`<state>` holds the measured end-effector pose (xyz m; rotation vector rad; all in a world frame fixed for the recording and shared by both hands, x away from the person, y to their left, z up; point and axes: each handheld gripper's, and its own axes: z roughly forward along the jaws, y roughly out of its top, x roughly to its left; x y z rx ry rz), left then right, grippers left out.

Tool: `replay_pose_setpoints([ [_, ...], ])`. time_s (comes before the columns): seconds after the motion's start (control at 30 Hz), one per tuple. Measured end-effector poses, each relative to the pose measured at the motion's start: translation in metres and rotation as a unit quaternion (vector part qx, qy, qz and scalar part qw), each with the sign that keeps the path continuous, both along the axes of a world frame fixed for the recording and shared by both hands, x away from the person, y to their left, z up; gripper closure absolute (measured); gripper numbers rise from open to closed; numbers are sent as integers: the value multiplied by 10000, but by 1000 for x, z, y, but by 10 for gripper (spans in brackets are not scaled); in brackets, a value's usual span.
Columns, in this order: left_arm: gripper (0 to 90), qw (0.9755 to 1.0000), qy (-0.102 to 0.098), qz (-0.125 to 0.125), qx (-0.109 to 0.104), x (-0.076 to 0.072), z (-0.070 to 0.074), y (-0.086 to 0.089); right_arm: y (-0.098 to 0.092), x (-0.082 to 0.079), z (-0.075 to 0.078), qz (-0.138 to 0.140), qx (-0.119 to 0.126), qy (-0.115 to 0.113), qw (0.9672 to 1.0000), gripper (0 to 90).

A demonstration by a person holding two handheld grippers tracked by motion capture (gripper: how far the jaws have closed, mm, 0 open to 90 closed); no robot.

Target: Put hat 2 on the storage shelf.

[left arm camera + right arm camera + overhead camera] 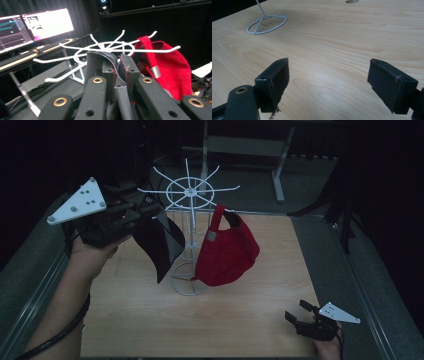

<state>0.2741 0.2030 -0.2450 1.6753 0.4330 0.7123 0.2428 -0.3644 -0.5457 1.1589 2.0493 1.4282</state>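
The left gripper (142, 215) is clamped on the black cap (160, 242), which hangs from its jaws just beside the white wire rack (190, 195) (a red cap (227, 252) already hangs there). The right gripper (300, 317) rests wide open near the table's (240, 320) corner.

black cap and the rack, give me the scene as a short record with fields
black cap: clamped in the left gripper, raised beside the rack's top
left gripper jaws: shut on the cap's fabric, seen in the left gripper view
wire rack: white, upright on the wooden table, arms spread from a ring
red cap: hanging from one rack arm
right gripper: low over the table's near right corner, jaws open, holding nothing
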Motion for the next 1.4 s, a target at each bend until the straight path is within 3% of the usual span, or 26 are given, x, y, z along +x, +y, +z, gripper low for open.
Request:
replay_pose_setpoints([
  [0.1,691,10000,73,45,8,0,0,1,0,0,0,1,-2,12,10000,175],
  [0.3,572,9995,220,79,212,-1,-5,2,1,1,0,23,-19,29,10000,175],
  [0.43,571,9993,248,94,252,-4,-11,2,1,1,0,15,-25,34,10000,175],
  [0.6,570,9997,230,-6,19,-11,-17,4,0,0,0,3,7,21,10000,175],
  [0.77,570,9997,194,-20,122,-18,-26,5,0,0,0,2,-1,17,10000,175],
  [0.93,570,9996,263,-67,56,-22,-37,12,0,0,0,0,2,3,10000,175],
  [1.3,572,9986,513,-28,-83,-31,-74,32,-1,0,0,-59,-9,-84,9999,174],
  [1.4,572,9978,647,-18,-156,-32,-90,40,0,0,0,-67,-55,-84,9999,174],
])
